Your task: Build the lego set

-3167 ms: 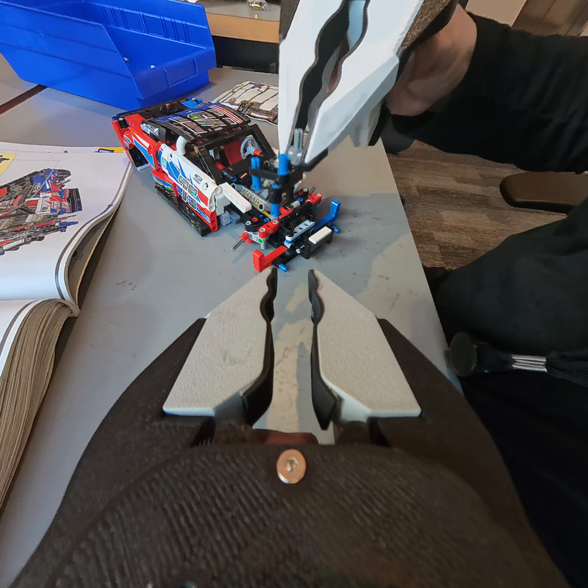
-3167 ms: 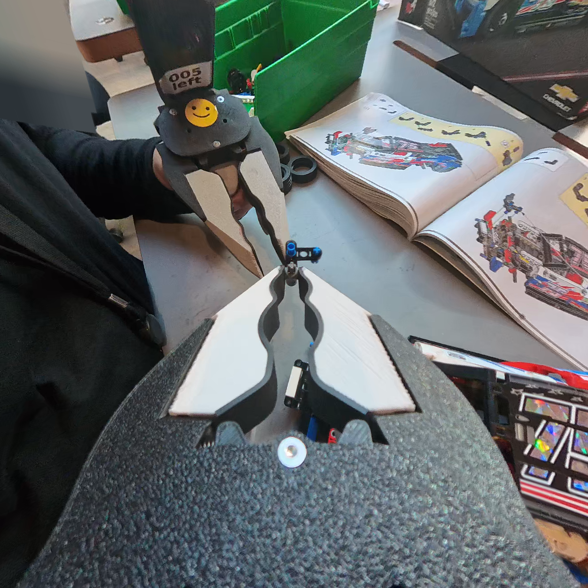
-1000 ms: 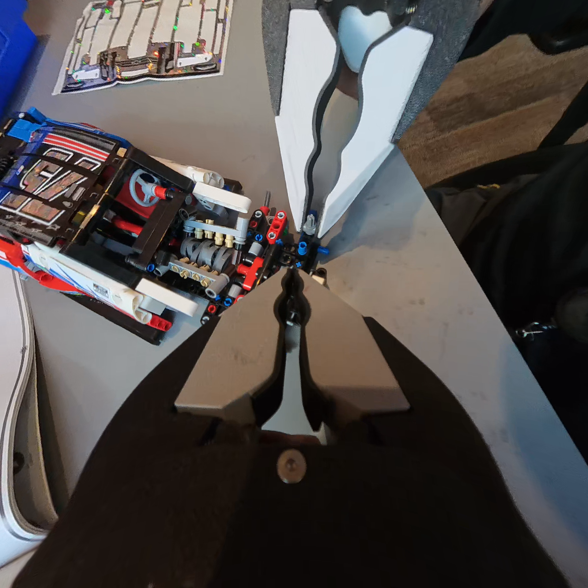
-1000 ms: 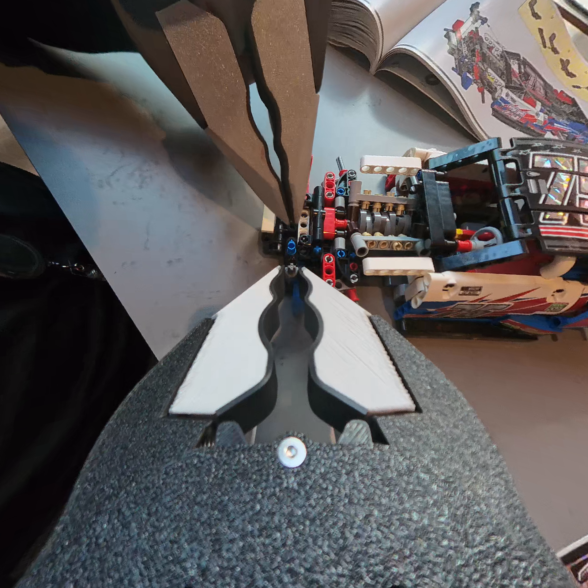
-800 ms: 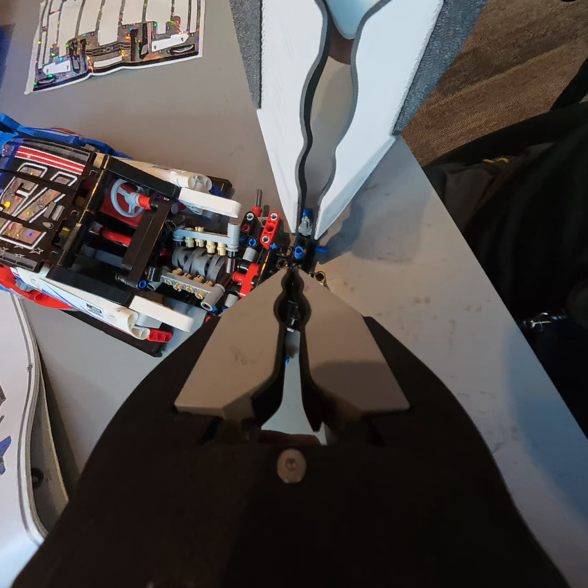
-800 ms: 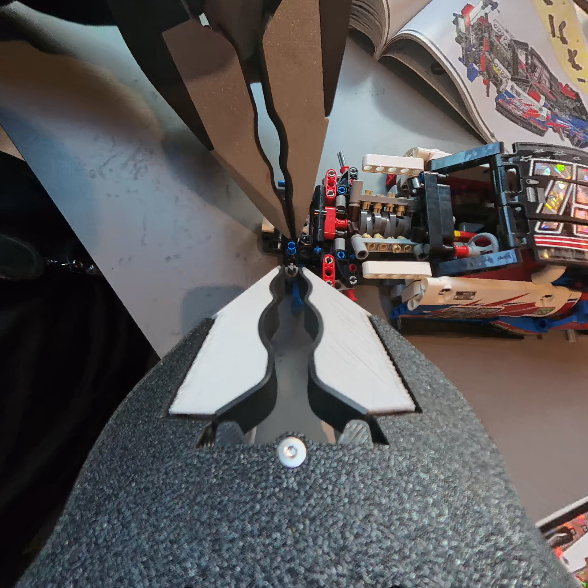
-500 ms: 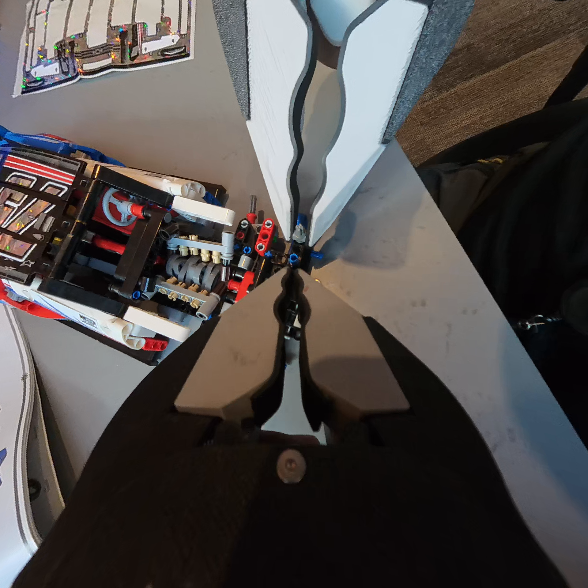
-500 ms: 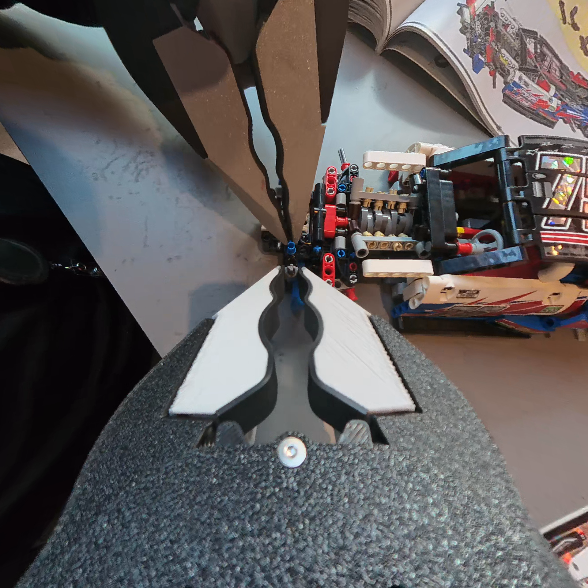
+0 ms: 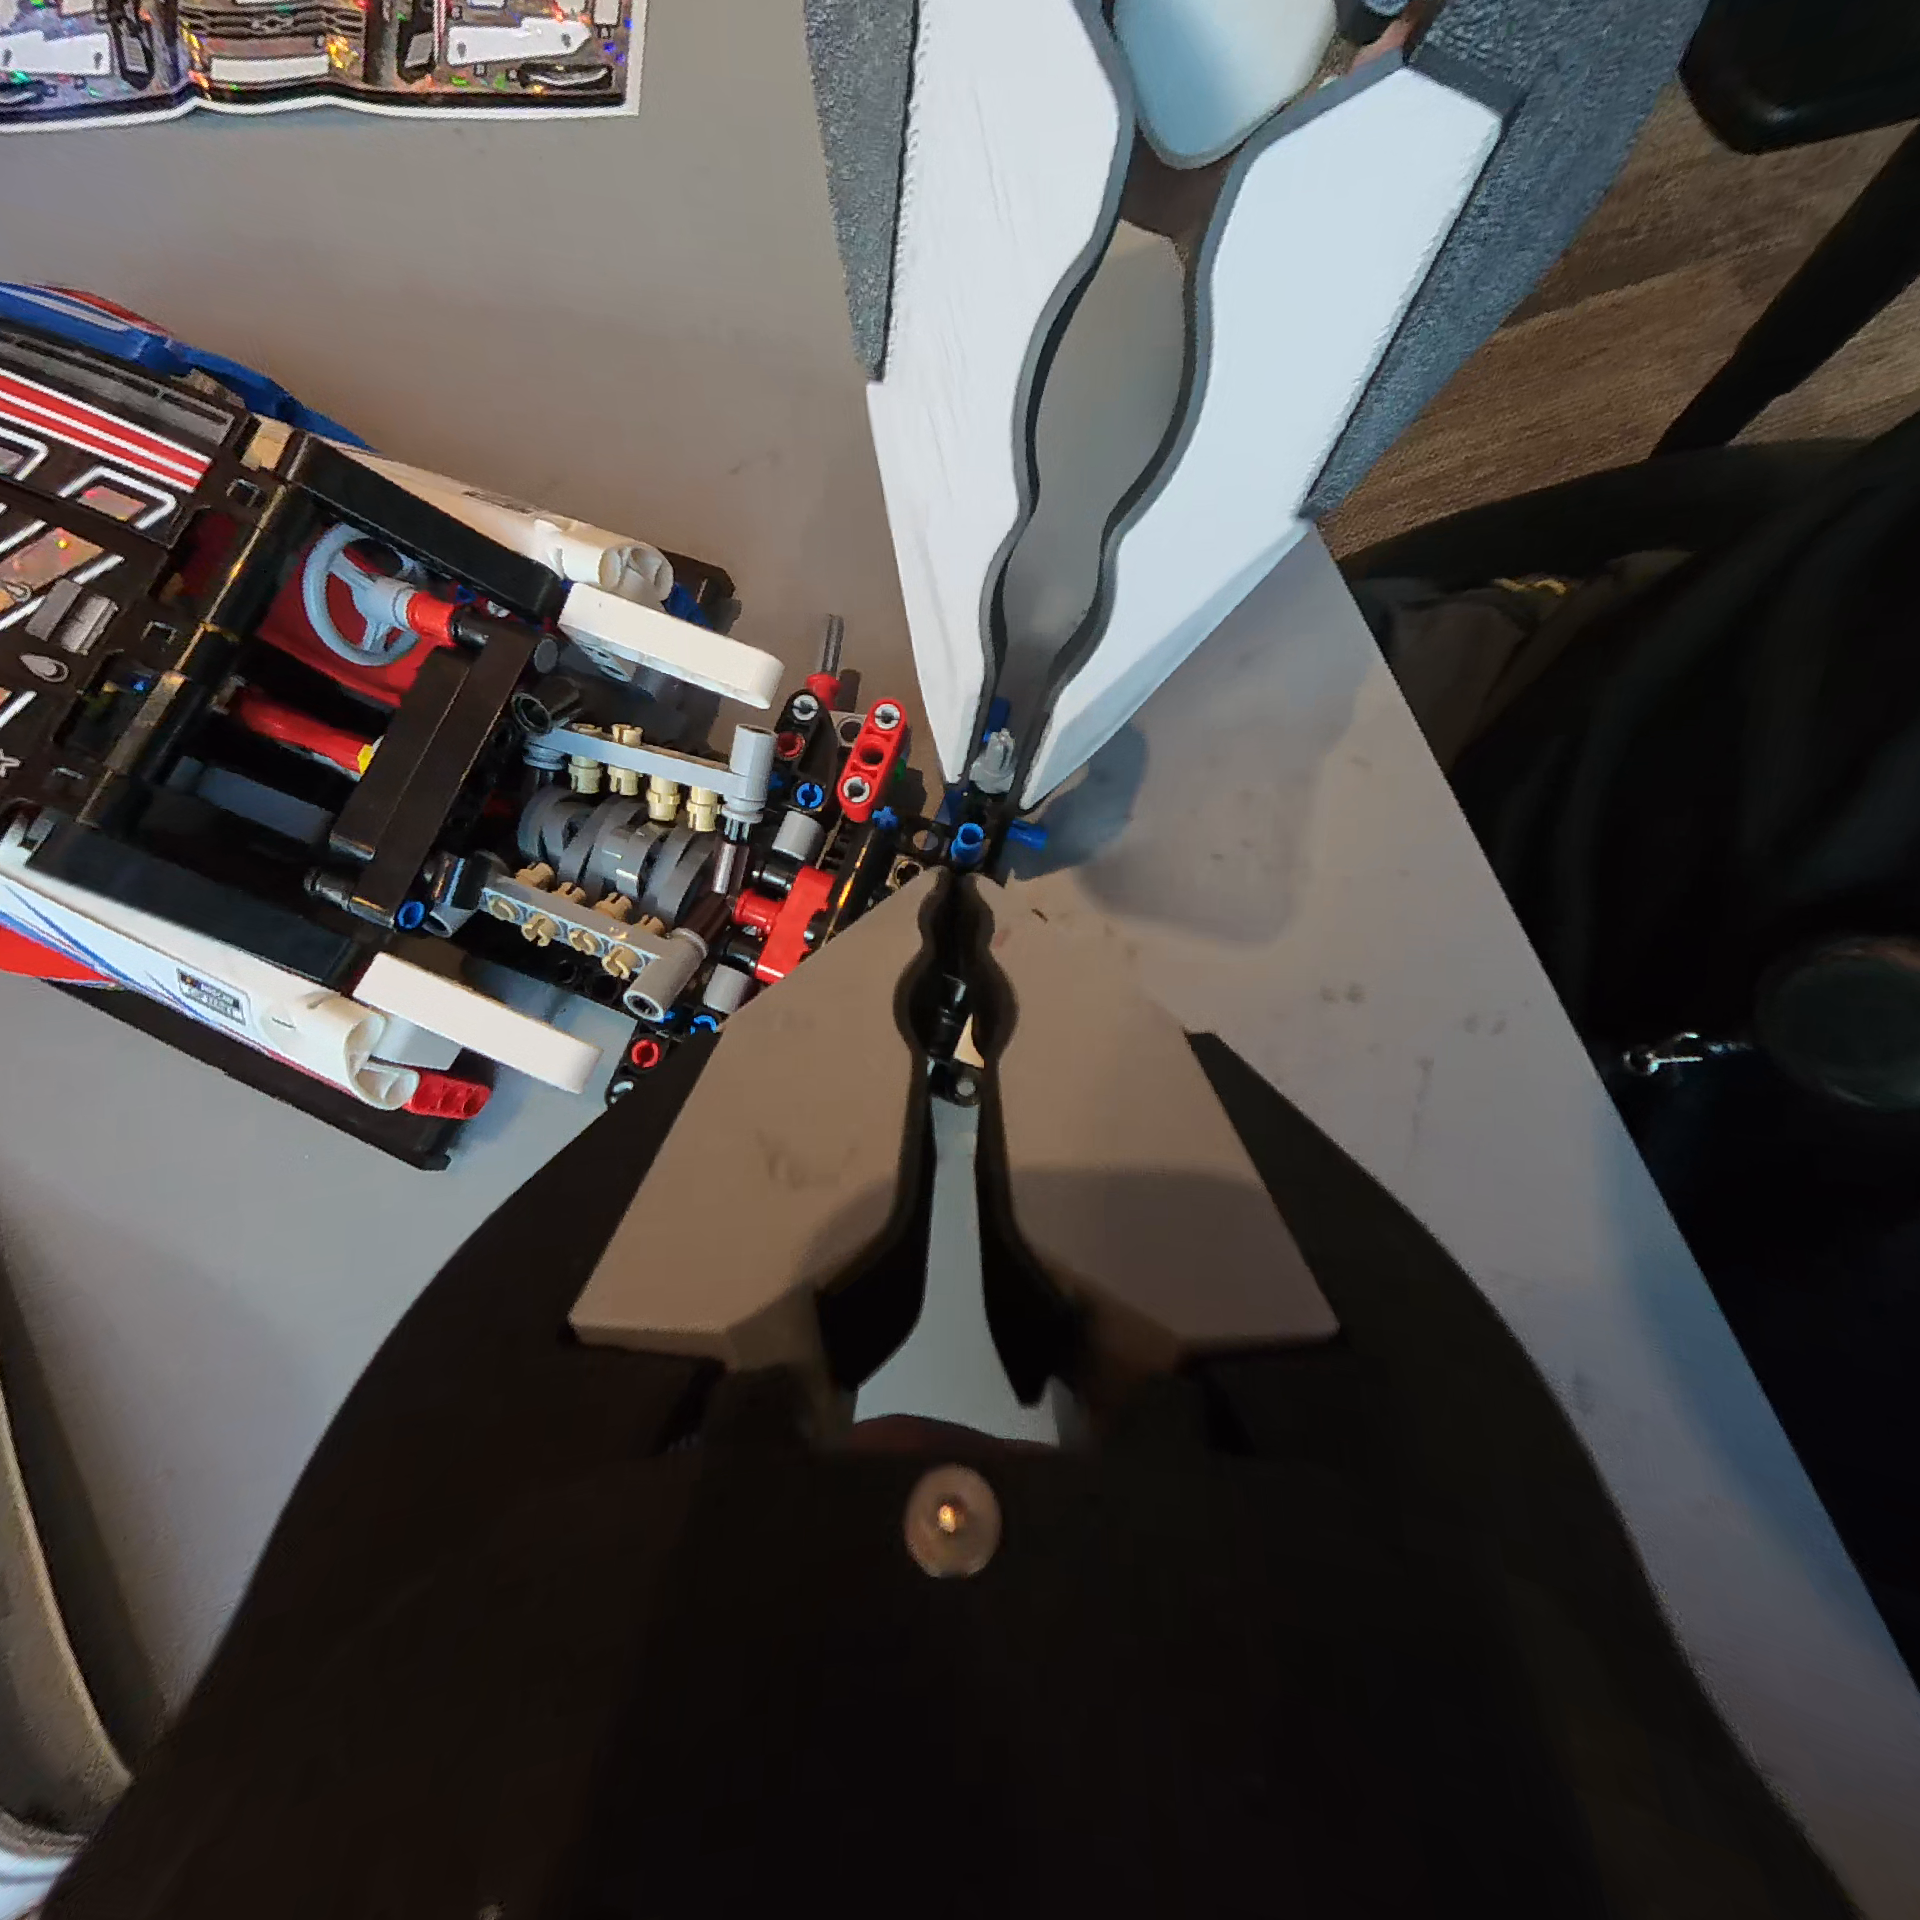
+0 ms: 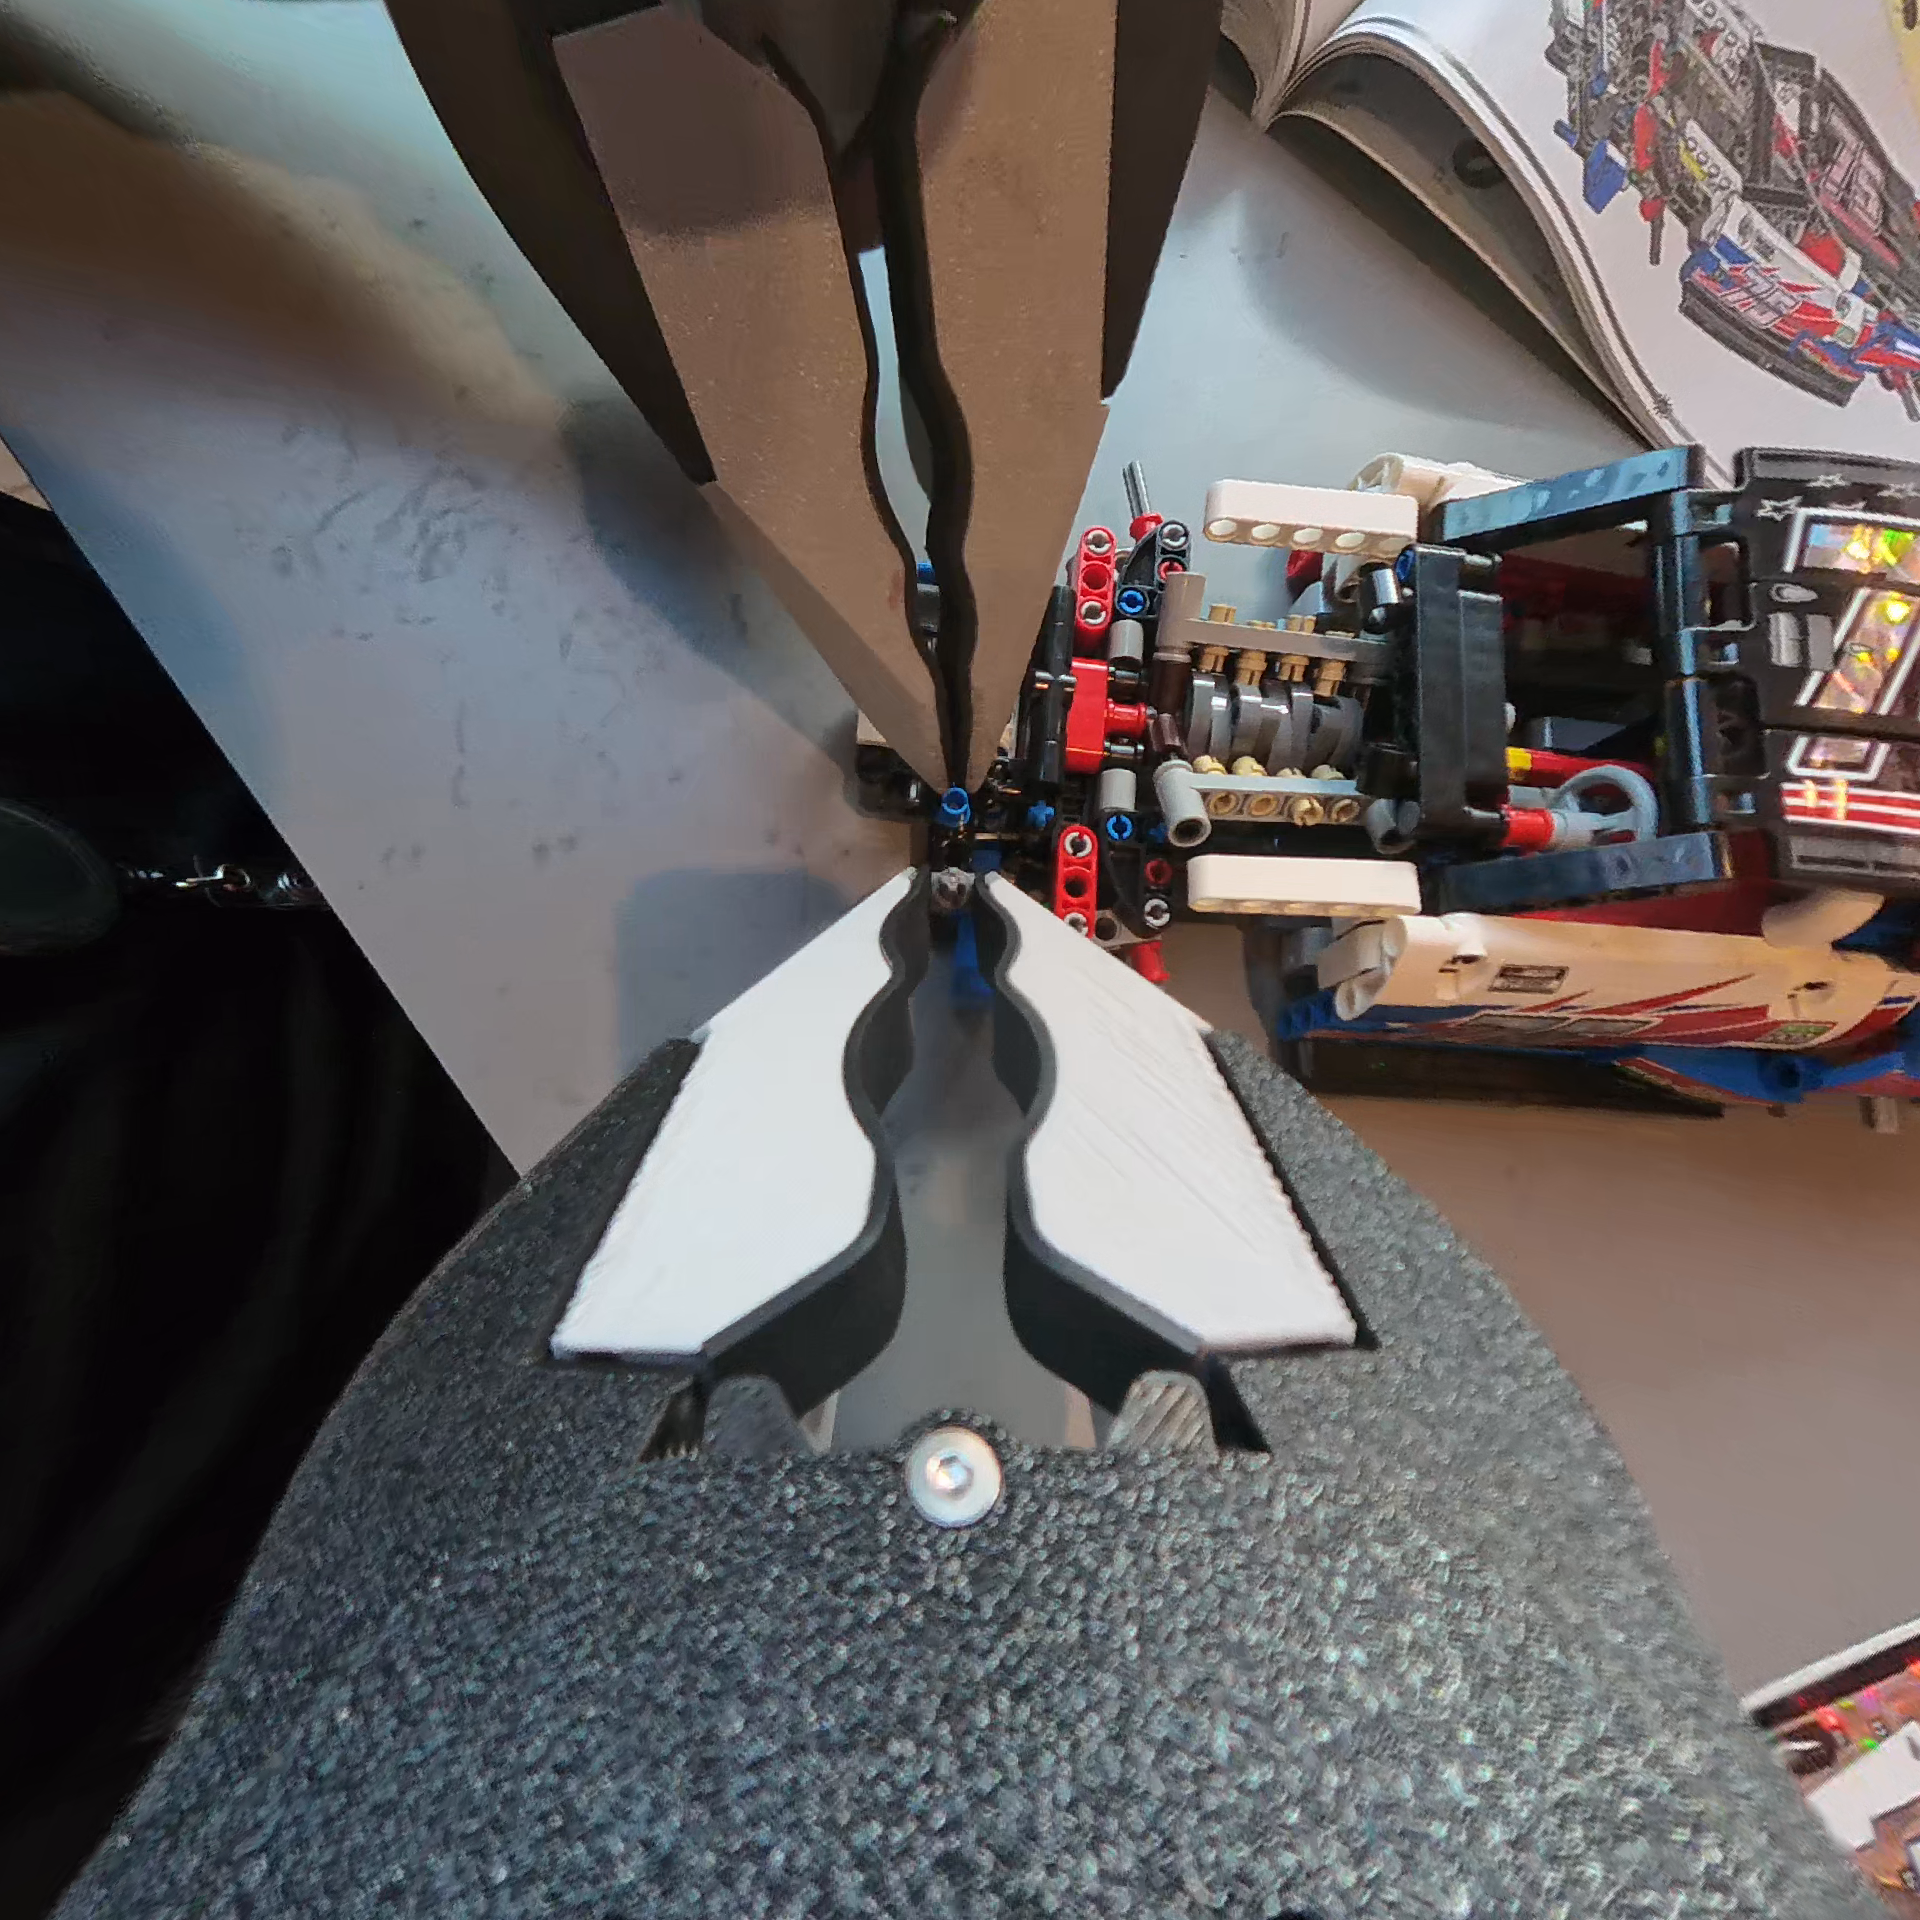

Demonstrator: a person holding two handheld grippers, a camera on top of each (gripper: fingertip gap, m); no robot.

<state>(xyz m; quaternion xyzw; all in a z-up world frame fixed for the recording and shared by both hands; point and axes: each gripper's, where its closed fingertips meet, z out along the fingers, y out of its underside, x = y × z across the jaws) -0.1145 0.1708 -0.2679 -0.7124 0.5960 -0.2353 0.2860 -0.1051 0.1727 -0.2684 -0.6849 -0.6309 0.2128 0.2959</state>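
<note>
The red, white and blue lego car [image 9: 416, 790] lies on the grey table [image 9: 1299, 935], its open engine end toward the table edge. It also shows in the right wrist view [image 10: 1403, 717]. My left gripper [image 9: 951, 883] is shut on a black part [image 9: 943, 1003] at the car's front end. My right gripper [image 10: 951, 883] comes from the opposite side and is shut on a small grey, black and blue pin piece [image 10: 951, 894] pressed against that same front end. The two grippers' tips nearly meet there; each shows in the other's view, the right gripper [image 9: 997, 774] and the left gripper [image 10: 956, 774].
A holographic sticker sheet [image 9: 312, 52] lies beyond the car. An open instruction booklet [image 10: 1662, 208] lies behind the car. The table edge [image 9: 1558, 1039] runs close beside the grippers, with a person in dark clothing [image 9: 1714, 831] past it. The grippers are tip to tip, or close to it.
3.2 s ago my left gripper was open and away, and the right held the pin piece in the air. Both have since closed in on the car's front; over the last second they barely shift.
</note>
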